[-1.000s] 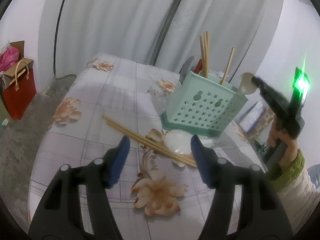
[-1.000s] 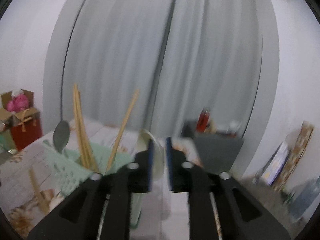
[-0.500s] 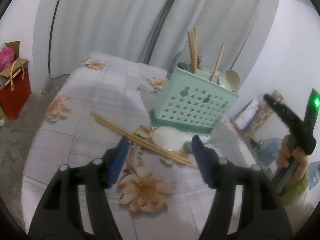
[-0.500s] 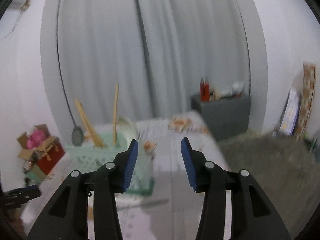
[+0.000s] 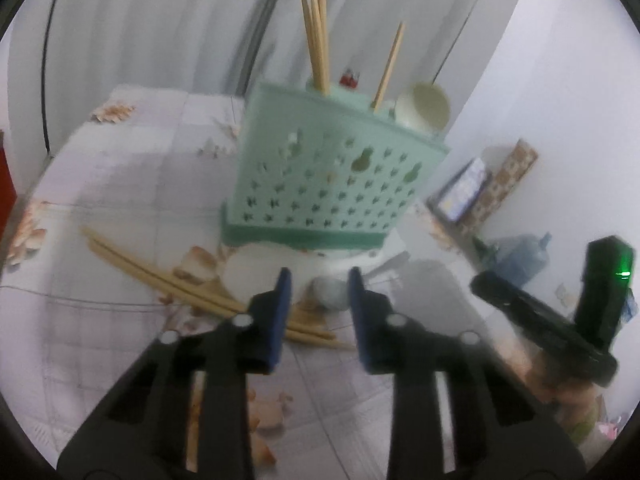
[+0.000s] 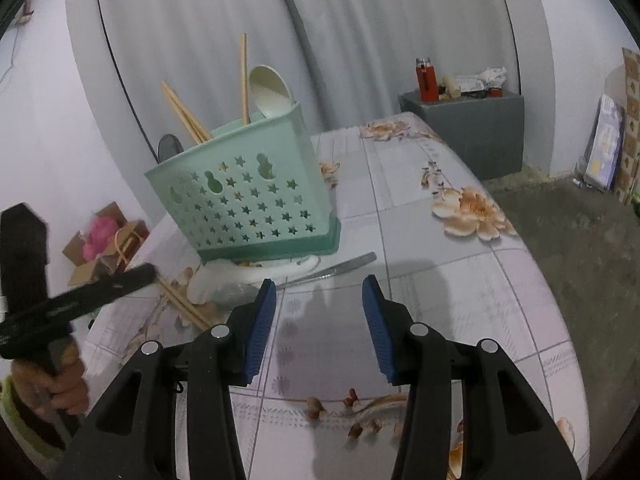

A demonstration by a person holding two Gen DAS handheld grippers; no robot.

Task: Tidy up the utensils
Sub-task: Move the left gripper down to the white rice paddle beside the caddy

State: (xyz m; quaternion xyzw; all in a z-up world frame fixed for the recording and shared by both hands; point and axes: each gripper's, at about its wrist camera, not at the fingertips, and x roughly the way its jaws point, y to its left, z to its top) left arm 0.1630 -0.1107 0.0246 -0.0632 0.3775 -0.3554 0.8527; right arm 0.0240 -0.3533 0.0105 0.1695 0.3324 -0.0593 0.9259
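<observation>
While both tongs, left tongs [image 5: 316, 292] and right tongs [image 6: 320, 308], gape empty, the mint-green plastic star-holed basket [image 6: 256, 204] near the bench [image 6: 460, 280] middle could tip if bumped.

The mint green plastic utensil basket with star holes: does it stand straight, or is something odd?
The mint green plastic utensil basket is tilted. Its front edge rests on a white ceramic spoon lying beneath it on the floral tablecloth, so it does not sit flat.
</observation>
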